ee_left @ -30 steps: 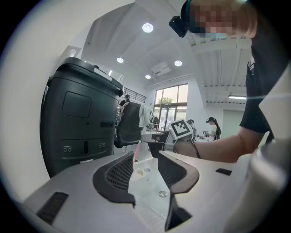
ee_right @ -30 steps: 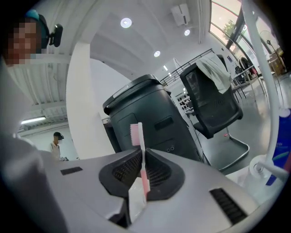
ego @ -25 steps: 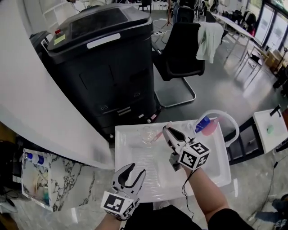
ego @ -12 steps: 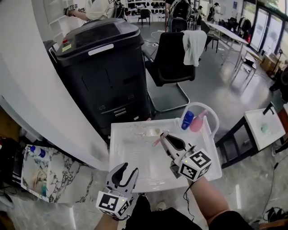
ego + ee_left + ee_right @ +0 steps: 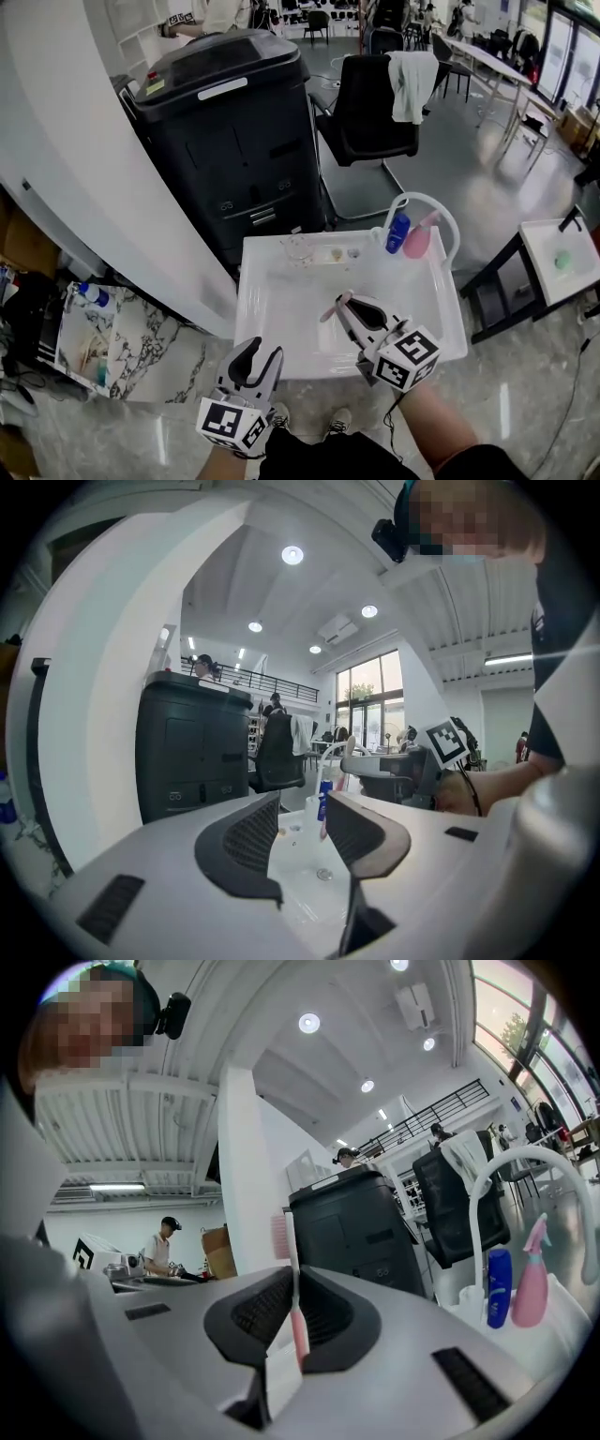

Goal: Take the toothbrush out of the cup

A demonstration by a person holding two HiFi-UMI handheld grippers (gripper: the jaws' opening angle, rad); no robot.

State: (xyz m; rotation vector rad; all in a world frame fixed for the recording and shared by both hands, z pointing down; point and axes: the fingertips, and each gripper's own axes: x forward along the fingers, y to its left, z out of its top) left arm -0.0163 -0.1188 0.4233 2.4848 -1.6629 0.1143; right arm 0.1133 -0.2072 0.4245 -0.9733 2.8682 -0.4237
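Note:
A pink toothbrush [image 5: 331, 308] is clamped crosswise in my right gripper [image 5: 347, 309], which hangs over the middle of the white basin [image 5: 272, 314]. In the right gripper view the toothbrush [image 5: 293, 1312] stands upright between the shut pads, bristle head [image 5: 279, 1236] on top. The clear cup [image 5: 298, 249] sits on the basin's far ledge, well away from the brush. My left gripper [image 5: 253, 359] is at the basin's near edge, open and with nothing in it. In the left gripper view its jaws [image 5: 302, 810] stand apart, pointing over the basin.
A blue bottle [image 5: 397, 232] and a pink spray bottle [image 5: 416, 238] stand at the basin's far right under an arched white faucet [image 5: 441, 214]. A big black machine [image 5: 230, 122] and a black chair [image 5: 370, 112] lie beyond. A small white stand [image 5: 560, 262] is at right.
Both grippers have drawn back toward me. The right one carried the toothbrush from beside the cup to over the basin's middle. The left one stayed open.

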